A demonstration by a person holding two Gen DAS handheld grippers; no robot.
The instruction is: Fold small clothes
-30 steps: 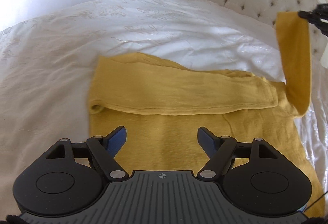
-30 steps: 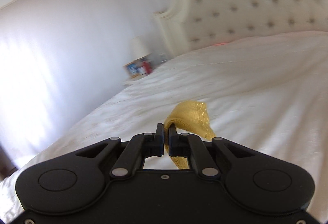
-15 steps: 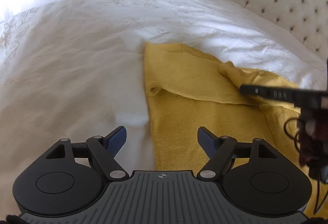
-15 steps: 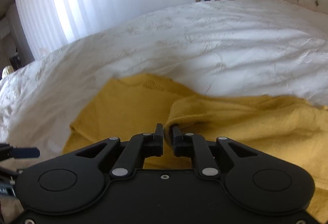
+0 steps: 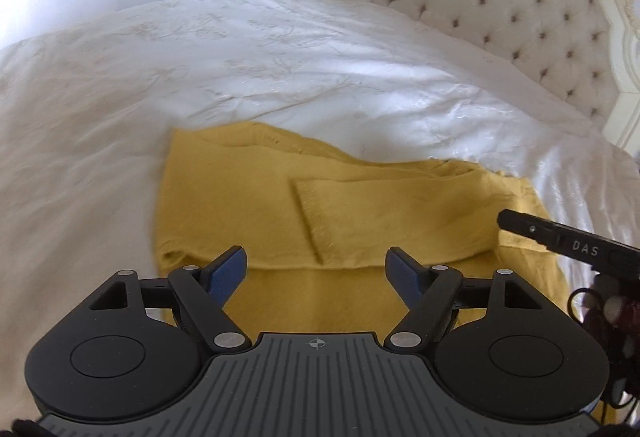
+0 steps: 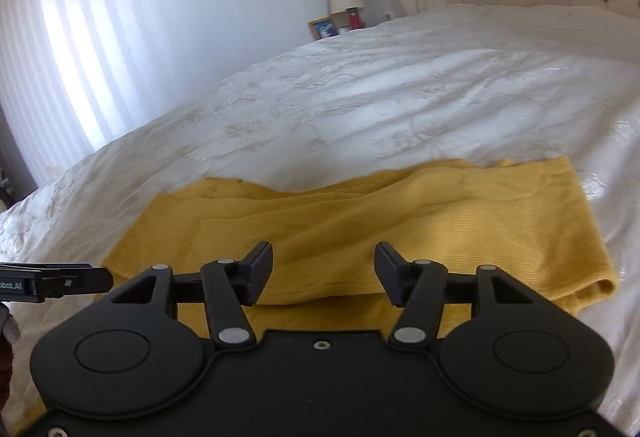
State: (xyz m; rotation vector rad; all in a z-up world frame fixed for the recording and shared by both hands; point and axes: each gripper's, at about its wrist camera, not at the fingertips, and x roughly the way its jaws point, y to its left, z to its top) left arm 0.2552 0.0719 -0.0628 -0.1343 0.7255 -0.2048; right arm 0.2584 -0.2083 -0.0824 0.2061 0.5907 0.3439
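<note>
Where spread flat on the white bed [image 5: 280,69], one mustard-yellow garment [image 5: 380,205], partly folded, with a sleeve laid across its body beyond both pairs of fingers. Left gripper [image 5: 318,271] angled downward over the near hem, blue-padded fingers [image 5: 228,271] wide apart, nothing between. Right gripper [image 6: 322,273] likewise tilted down, fingers [image 6: 258,269] just parted from closed, cloth released beneath them. Two grippers, one garment, one tufted headboard [image 5: 520,9].
</note>
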